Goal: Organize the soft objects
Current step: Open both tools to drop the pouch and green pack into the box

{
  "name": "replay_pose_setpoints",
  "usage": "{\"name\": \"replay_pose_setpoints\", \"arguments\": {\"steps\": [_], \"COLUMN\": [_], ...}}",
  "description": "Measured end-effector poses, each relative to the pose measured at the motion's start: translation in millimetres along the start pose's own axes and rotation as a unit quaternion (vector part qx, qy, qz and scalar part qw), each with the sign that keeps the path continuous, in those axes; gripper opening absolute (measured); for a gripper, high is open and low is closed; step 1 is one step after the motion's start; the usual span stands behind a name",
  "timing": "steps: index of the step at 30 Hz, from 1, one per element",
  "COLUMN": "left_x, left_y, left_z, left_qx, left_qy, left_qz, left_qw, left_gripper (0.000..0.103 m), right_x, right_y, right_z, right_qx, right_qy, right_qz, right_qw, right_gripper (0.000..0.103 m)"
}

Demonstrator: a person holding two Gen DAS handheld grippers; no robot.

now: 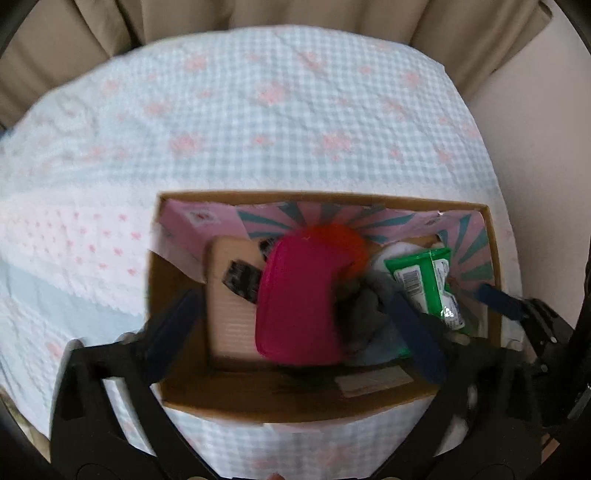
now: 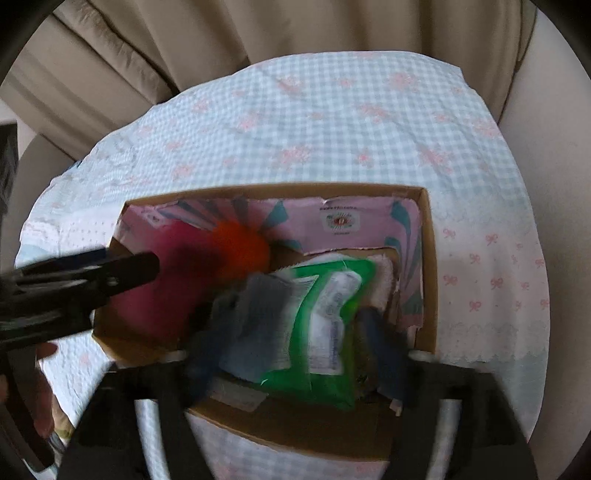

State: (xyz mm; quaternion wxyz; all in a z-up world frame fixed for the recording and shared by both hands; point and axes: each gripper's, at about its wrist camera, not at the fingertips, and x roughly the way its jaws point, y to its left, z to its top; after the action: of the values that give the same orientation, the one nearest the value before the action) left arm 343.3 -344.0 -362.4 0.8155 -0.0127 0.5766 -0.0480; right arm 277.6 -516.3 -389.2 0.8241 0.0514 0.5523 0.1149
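Bedspread [image 1: 295,122] gingham, pink bows; beige curtains [image 2: 258,33] behind; both hand-held grippers spread over cardboard box [image 1: 295,406]

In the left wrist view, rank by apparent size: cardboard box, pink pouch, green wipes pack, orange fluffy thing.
1. cardboard box
2. pink pouch
3. green wipes pack, partly hidden by a jaw
4. orange fluffy thing, mostly hidden behind the pouch, so its rank is unsure

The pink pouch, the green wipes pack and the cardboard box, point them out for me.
pink pouch [image 1: 299,299]: left wrist view, middle of its flat face.
green wipes pack [image 2: 325,321]: right wrist view, on its white label.
cardboard box [image 1: 295,406]: left wrist view, near wall's brown inside.
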Motion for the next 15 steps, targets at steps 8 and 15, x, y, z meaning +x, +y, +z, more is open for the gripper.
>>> {"name": "replay_pose_setpoints", "arguments": {"steps": [8,15], "left_x": [-7.5,-38.1], "left_y": [4.6,8.4], "left_z": [-5.3,-14.5], "left_qx": [0.001,0.01], "left_qy": [0.002,-0.018], "left_qz": [-0.009,-0.015], "left_qw": [1.0,0.9997], "left_gripper": [0.103,0.103], "right_x": [-11.3,-32.7], "right_y": [0.9,13.1], "right_z": [-13.2,-13.5], "right_qx": [0.0,0.004], "right_qy": [-0.024,-0.042], "right_qz": [-0.018,-0.023], "right_qw": [1.0,0.999], "right_gripper": [0.1,0.1]}}
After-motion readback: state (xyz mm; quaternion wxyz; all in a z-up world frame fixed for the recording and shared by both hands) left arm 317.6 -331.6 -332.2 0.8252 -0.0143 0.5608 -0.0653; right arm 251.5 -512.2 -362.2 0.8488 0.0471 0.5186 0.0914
